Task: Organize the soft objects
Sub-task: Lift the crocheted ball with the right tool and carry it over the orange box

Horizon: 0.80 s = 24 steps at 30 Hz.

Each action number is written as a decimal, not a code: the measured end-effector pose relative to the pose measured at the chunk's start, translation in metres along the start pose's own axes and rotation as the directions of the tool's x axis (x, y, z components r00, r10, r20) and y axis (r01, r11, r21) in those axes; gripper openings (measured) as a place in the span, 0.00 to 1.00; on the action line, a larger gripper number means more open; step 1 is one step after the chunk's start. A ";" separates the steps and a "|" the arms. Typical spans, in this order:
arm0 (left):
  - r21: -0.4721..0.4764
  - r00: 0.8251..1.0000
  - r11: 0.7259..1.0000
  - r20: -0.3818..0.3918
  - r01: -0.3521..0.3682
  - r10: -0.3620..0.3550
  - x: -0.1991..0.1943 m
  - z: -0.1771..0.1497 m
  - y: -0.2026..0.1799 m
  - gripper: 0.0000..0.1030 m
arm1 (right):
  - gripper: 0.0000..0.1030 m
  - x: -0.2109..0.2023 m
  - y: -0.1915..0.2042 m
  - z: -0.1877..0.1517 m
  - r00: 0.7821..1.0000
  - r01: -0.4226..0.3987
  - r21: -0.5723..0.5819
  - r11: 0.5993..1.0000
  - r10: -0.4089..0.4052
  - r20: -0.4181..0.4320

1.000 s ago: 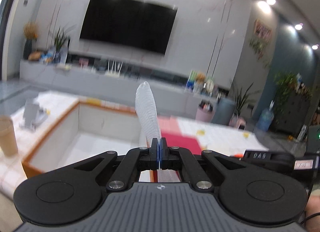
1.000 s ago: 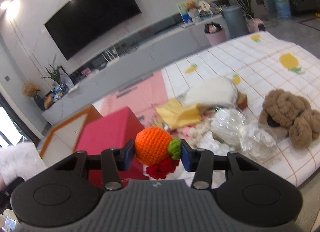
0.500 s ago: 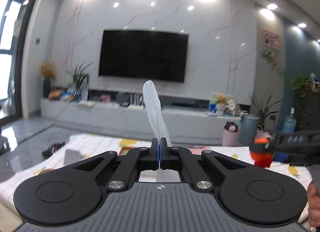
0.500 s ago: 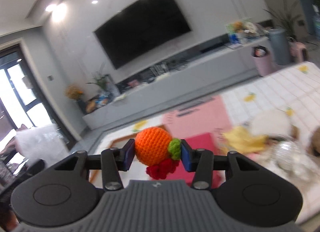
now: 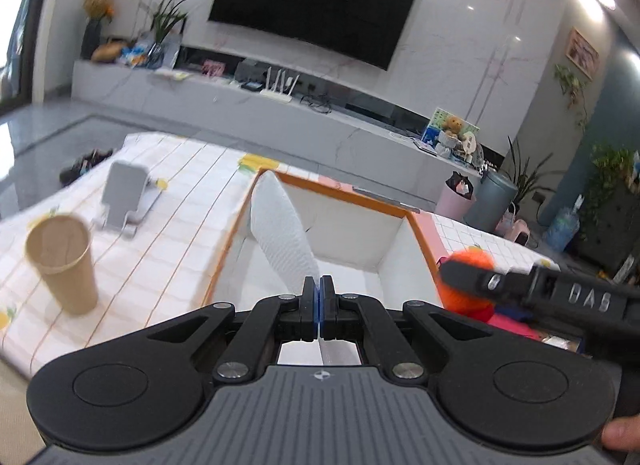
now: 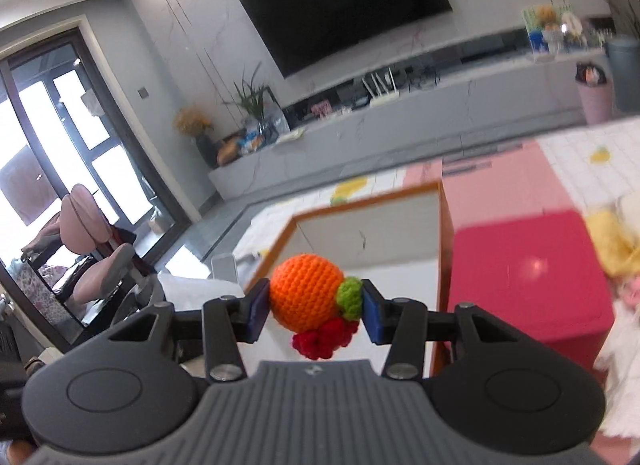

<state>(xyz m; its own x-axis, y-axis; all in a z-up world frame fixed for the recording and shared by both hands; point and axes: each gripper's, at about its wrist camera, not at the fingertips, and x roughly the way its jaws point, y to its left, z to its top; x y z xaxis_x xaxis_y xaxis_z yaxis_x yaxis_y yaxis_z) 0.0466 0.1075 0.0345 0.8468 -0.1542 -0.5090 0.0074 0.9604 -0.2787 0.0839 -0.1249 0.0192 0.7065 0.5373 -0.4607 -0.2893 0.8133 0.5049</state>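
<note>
My left gripper (image 5: 319,297) is shut on a white textured cloth (image 5: 282,237) that stands up from the jaws over the near left part of an orange-rimmed white box (image 5: 352,239). My right gripper (image 6: 315,305) is shut on an orange crocheted ball (image 6: 304,297) with a green leaf and a red part below. It hovers at the box's (image 6: 400,233) near edge. In the left wrist view the right gripper (image 5: 532,289) and the ball (image 5: 468,281) sit at the box's right side.
A paper cup (image 5: 64,261) and a grey phone stand (image 5: 124,197) are on the checked cloth left of the box. A red box (image 6: 528,277) stands right of the white box, a pink one (image 6: 500,185) behind it. Yellow and white soft items (image 6: 616,249) lie far right.
Both grippers have tilted down and come over the white box. The right gripper with the ball has moved left from the pile to the box's right edge. Both grips are unchanged.
</note>
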 end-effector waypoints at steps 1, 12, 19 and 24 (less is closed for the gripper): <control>0.015 1.000 1.000 0.002 -0.001 0.001 0.004 0.001 -0.004 0.00 | 0.46 0.001 -0.006 -0.002 1.000 -0.002 0.017 1.000 0.002 -0.006; 0.222 0.932 0.944 -0.215 -0.245 0.293 0.068 -0.023 -0.010 0.00 | 0.46 0.007 -0.031 -0.008 1.000 -0.001 0.072 0.997 0.002 -0.015; 0.234 0.911 0.937 -0.264 -0.258 0.317 0.065 -0.026 -0.012 0.10 | 0.46 0.012 -0.025 -0.013 0.999 -0.004 0.035 0.999 0.005 -0.033; 0.211 0.905 0.941 -0.285 -0.263 0.317 0.059 -0.023 -0.015 0.28 | 0.46 0.014 -0.021 -0.016 0.999 0.013 0.009 1.000 -0.013 -0.043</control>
<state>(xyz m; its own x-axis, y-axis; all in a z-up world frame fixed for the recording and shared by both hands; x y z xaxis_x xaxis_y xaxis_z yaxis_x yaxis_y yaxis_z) 0.0845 0.0792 -0.0099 0.6168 0.0988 -0.7809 -0.1036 0.9936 0.0439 0.0894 -0.1310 -0.0088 0.6818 0.5360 -0.4979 -0.2745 0.8183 0.5050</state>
